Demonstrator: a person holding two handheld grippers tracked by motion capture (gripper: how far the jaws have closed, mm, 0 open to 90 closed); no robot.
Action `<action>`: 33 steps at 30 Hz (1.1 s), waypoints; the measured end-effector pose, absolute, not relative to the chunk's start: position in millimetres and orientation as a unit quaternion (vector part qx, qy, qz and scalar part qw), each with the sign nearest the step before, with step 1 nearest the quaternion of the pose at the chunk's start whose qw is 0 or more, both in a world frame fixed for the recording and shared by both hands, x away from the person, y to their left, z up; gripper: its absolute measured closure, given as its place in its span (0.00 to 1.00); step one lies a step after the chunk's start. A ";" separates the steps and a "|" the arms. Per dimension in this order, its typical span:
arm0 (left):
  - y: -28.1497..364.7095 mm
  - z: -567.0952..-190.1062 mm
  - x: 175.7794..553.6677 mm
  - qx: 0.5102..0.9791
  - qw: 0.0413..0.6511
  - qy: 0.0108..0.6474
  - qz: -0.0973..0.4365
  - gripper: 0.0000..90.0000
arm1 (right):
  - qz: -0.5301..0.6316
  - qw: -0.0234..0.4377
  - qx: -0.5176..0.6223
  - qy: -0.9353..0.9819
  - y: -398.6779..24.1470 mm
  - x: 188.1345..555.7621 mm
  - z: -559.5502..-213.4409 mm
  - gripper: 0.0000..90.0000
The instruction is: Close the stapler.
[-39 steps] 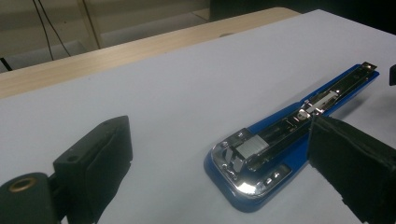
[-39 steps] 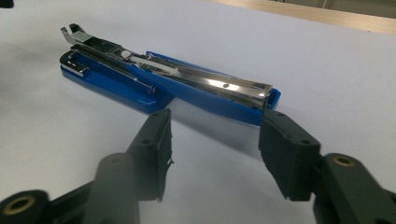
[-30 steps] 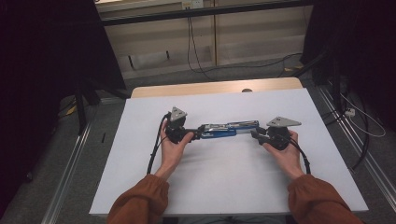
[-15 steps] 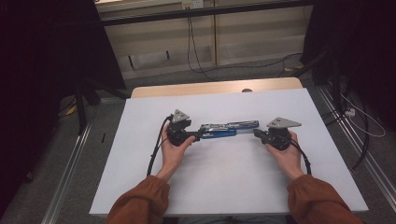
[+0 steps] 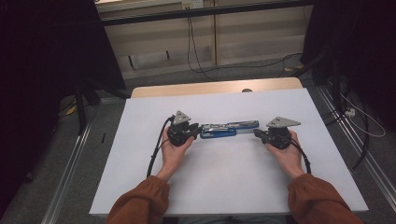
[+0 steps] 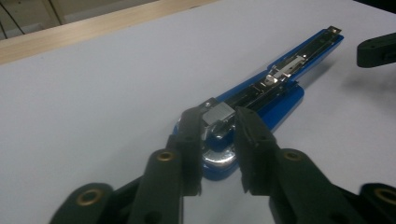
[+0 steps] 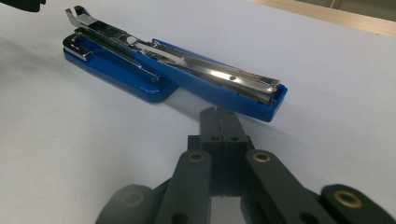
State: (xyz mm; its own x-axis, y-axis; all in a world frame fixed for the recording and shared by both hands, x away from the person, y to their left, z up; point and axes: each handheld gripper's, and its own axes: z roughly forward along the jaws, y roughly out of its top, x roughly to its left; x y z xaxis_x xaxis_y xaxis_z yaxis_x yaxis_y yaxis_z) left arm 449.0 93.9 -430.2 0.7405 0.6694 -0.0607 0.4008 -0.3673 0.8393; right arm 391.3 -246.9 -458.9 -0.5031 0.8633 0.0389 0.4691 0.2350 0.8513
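A blue stapler (image 5: 229,128) lies folded open and flat on the white table, its chrome magazine facing up. My left gripper (image 5: 198,130) is at its left end. In the left gripper view the jaws (image 6: 220,123) have just been closing, and their pads now press on the silver hinge block of the stapler (image 6: 275,88). My right gripper (image 5: 257,132) is at the other end. In the right gripper view its jaws (image 7: 219,114) are shut on nothing, with the tips just short of the blue end of the stapler (image 7: 187,70).
The white sheet (image 5: 224,177) covers most of the table, and a bare wooden strip (image 5: 210,88) runs along the far edge. Cables (image 5: 191,46) lie on the floor beyond. Dark stands flank the table on both sides.
My left gripper's jaws have narrowed onto the stapler's left end. Both hands and the stapler stay where they were.
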 end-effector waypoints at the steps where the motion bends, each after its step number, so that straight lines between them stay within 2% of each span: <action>1: 93.2 -430.9 448.8 0.815 0.455 0.327 0.149 0.88 | 0.431 0.227 0.444 0.752 -246.8 391.8 -459.3 1.00; 8: 86.8 -441.1 453.0 0.823 0.446 0.321 0.141 1.00 | 0.416 0.226 0.445 0.761 -246.1 394.4 -460.6 1.00; 33: 75.0 -453.9 458.8 0.832 0.438 0.318 0.126 1.00 | 0.397 0.219 0.449 0.770 -250.0 405.6 -461.6 1.00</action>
